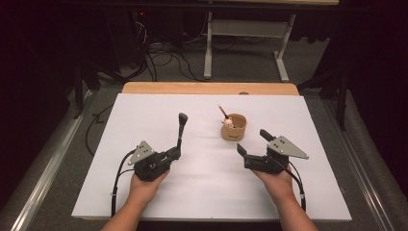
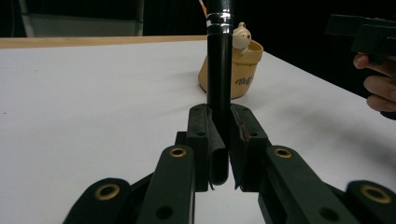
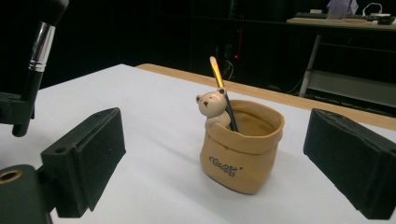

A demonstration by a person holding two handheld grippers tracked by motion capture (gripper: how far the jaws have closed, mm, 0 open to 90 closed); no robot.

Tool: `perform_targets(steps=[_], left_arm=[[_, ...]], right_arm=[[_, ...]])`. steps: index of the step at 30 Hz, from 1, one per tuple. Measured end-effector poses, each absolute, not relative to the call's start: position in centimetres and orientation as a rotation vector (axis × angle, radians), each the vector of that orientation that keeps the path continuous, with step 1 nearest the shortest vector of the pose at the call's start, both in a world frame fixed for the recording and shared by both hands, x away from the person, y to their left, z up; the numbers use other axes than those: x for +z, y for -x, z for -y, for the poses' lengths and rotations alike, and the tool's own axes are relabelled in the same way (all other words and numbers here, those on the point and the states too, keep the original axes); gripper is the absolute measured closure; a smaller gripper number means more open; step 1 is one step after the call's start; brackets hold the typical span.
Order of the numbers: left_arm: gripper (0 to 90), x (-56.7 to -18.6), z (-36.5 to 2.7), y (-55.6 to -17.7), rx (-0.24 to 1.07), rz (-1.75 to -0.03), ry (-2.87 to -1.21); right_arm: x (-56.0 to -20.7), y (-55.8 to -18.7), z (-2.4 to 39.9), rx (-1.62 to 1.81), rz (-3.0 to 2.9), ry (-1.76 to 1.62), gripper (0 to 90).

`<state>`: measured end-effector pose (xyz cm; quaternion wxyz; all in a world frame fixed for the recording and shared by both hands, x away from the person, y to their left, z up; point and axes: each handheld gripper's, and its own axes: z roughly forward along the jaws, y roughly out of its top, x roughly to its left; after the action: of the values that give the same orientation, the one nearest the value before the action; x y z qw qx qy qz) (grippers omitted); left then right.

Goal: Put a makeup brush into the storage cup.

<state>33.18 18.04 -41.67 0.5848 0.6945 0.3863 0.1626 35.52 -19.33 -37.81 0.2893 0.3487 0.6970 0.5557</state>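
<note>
The white table surface [image 1: 211, 192] carries all items; a wooden edge strip [image 1: 210, 88] runs along its far side.

Left gripper [image 1: 179, 150]: held in the person's left hand [image 1: 144, 185] at the near left of the surface. Its jaws are closed on the black handle of a makeup brush [image 1: 181, 130]. In the left gripper view the handle [image 2: 219, 79] stands up between the two jaw pads [image 2: 204, 135], with a silver ferrule [image 2: 219, 23] above it. In the high view the brush extends from the jaws toward the far side, bristle head at the far end.

Right gripper [image 1: 254, 142]: held in the person's right hand [image 1: 278, 182] at the near right. Its jaws stand wide apart and hold nothing. In the right gripper view the two pads [image 3: 95, 149] sit on either side of the pot, clear of it.

Tan pot [image 1: 234, 127]: shaped like a small sack, standing upright right of centre, just beyond the right gripper. A small bear figure [image 3: 212, 108] sits on its rim, and dark lettering marks its front. A thin stick with a black shaft and orange upper part [image 3: 219, 84] leans inside the pot, behind the bear, tip pointing up and to the far left
</note>
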Motion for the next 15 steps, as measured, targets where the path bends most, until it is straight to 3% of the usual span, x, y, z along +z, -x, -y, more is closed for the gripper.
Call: perform_targets(steps=[15], left_arm=[[79.4,-40.2,-16.1,-34.0,0.372,-0.836,-1.662]], right_arm=[[-37.5,-34.7,18.4,1.551,-1.881,-0.919,9.4]])
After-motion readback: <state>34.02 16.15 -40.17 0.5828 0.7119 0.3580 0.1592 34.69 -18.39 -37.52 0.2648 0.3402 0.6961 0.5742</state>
